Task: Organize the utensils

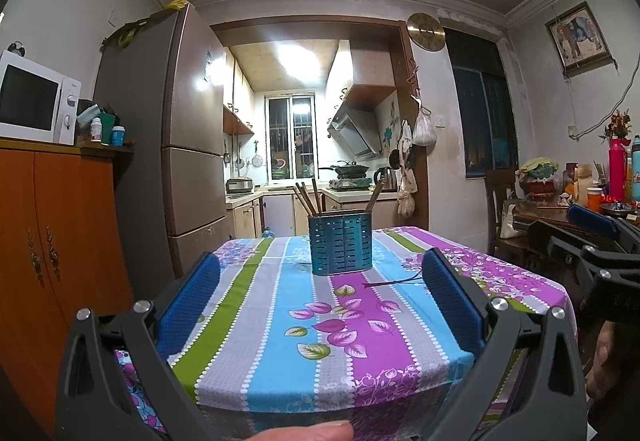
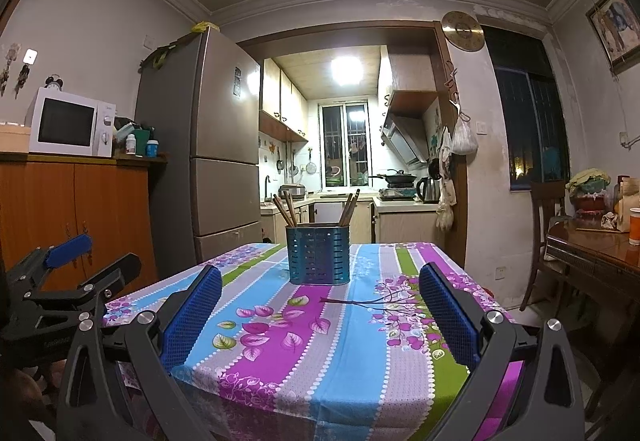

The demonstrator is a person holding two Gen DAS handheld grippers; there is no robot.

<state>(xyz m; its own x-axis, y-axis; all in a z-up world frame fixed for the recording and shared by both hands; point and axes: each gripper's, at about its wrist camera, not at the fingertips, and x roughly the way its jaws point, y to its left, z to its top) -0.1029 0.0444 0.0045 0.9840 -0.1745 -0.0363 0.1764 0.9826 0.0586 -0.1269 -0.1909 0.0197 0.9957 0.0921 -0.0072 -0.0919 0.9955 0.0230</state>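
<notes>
We hold both grippers above the near edge of the counter (image 1: 256, 321), side by side. The left gripper (image 1: 322, 293) has its jaws spread wide, gripping nothing; the right gripper (image 2: 320, 305) likewise. The blue utensil holder (image 1: 340, 244) stands upright mid-counter with chopsticks (image 1: 307, 198) in it. One loose chopstick (image 2: 352, 301) lies flat just before the holder.

My left gripper (image 1: 318, 297) and right gripper (image 2: 320, 311) have black frames, silver screws, blue textured pads (image 1: 188, 305); my thumb (image 1: 304, 431) shows bare skin.
</notes>
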